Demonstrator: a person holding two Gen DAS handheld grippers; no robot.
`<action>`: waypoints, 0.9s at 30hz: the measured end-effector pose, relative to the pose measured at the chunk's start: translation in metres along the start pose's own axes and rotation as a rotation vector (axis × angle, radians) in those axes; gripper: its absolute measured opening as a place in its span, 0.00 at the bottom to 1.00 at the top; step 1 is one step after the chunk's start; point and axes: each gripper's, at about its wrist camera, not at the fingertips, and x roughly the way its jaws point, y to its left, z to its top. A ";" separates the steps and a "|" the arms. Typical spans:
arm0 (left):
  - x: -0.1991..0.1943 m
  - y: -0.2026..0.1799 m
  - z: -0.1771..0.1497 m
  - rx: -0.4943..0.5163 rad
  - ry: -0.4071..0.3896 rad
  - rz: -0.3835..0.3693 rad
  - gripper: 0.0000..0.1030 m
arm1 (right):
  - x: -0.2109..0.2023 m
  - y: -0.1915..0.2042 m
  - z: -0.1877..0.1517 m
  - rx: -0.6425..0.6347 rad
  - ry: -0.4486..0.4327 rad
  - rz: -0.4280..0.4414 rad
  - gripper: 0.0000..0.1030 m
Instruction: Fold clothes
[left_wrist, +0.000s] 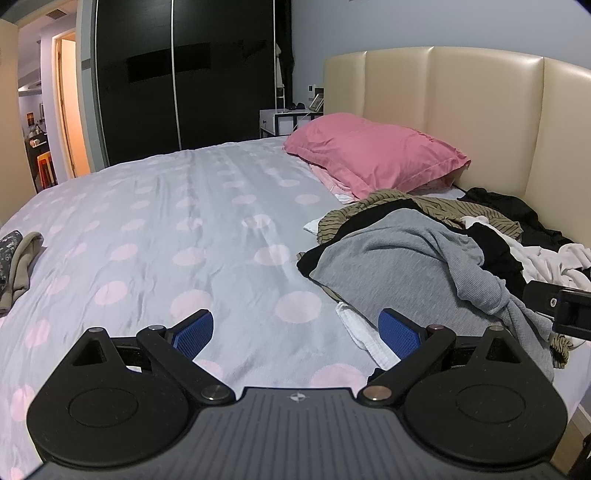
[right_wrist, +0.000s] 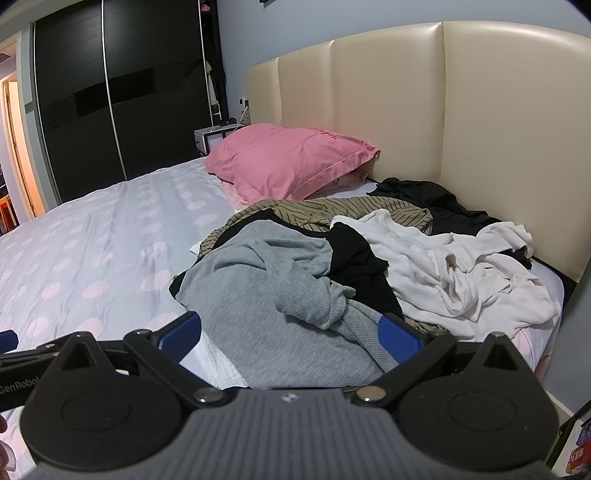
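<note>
While both tools hang over the bed, nothing is being held.
Left gripper (left_wrist: 295, 334): its blue jaws are spread wide apart, with only the bed cover showing between them.
Right gripper (right_wrist: 290, 334): its blue jaws are spread wide too, low over the near edge of the grey top, one on each side of it; I cannot tell if they touch the cloth.
Soft grey ribbed knit top (right_wrist: 266, 291): it lies crumpled at the front of the clothes pile, on the right side of the bed.
Black cloth (right_wrist: 354, 258): it sits in the pile just beside the grey top, partly under it.
Rumpled white shirt (right_wrist: 454, 273): it lies to the right of the black cloth, near the bed's edge.
Tan top with thin dark stripes (right_wrist: 317, 212): it is at the back of the pile, near the pillow.
Pink pillow (left_wrist: 373, 151): it leans by the cream padded headboard (left_wrist: 480, 110).
Pale grey bed cover with pink dots (left_wrist: 166, 229): it is spread flat, a bit wrinkled.
Small beige and flowery clothes (left_wrist: 18, 258): they lie at the far left edge of the bed, well apart from the pile.
</note>
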 end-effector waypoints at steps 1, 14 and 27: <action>0.000 0.000 0.000 0.000 0.001 0.000 0.95 | 0.000 0.000 0.000 -0.002 0.001 0.001 1.00; 0.007 0.026 0.002 0.022 0.041 0.025 0.95 | 0.019 0.003 0.013 -0.042 0.100 0.105 0.96; 0.034 0.054 0.004 0.051 0.095 0.070 0.95 | 0.140 0.001 0.053 -0.256 0.283 0.041 0.92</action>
